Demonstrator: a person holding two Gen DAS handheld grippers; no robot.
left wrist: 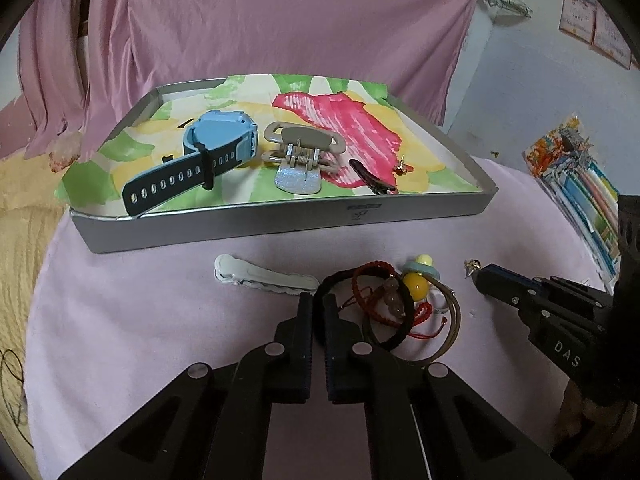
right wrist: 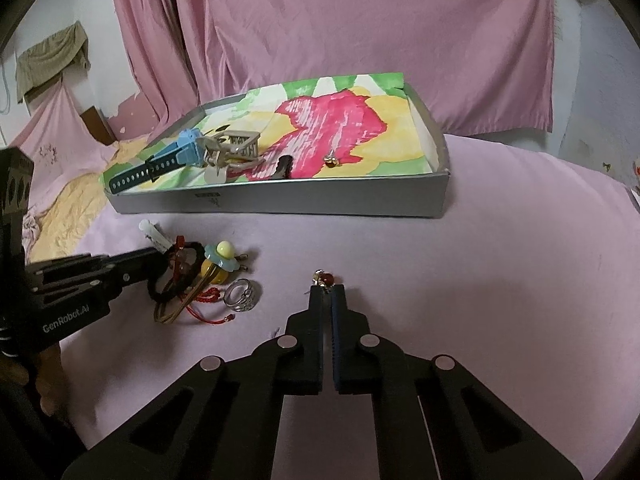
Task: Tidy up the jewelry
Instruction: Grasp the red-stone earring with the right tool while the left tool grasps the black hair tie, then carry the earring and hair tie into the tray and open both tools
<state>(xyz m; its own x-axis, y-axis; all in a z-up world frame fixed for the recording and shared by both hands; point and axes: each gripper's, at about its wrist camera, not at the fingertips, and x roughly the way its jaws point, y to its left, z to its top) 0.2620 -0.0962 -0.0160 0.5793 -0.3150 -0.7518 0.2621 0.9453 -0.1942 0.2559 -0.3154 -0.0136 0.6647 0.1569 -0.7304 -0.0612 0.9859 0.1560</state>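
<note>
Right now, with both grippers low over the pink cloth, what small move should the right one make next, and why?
Probably lift the right gripper and carry it toward the tray. Its fingers look closed on the small red-bead earring, which sits right at their tips, and the tray already holds a similar earring on its open right side.

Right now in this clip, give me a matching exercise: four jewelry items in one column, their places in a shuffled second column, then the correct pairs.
Items
1. blue watch
2. white hair clip
3. silver ring
4. red-bead earring

Places
A. on the pink cloth just in front of the tray's front wall
B. at the tips of the right gripper
C. inside the tray, at its left end
D. on the cloth at the right edge of the bracelet pile, seen from the right wrist

Pairs: 1-C, 2-A, 3-D, 4-B
</note>
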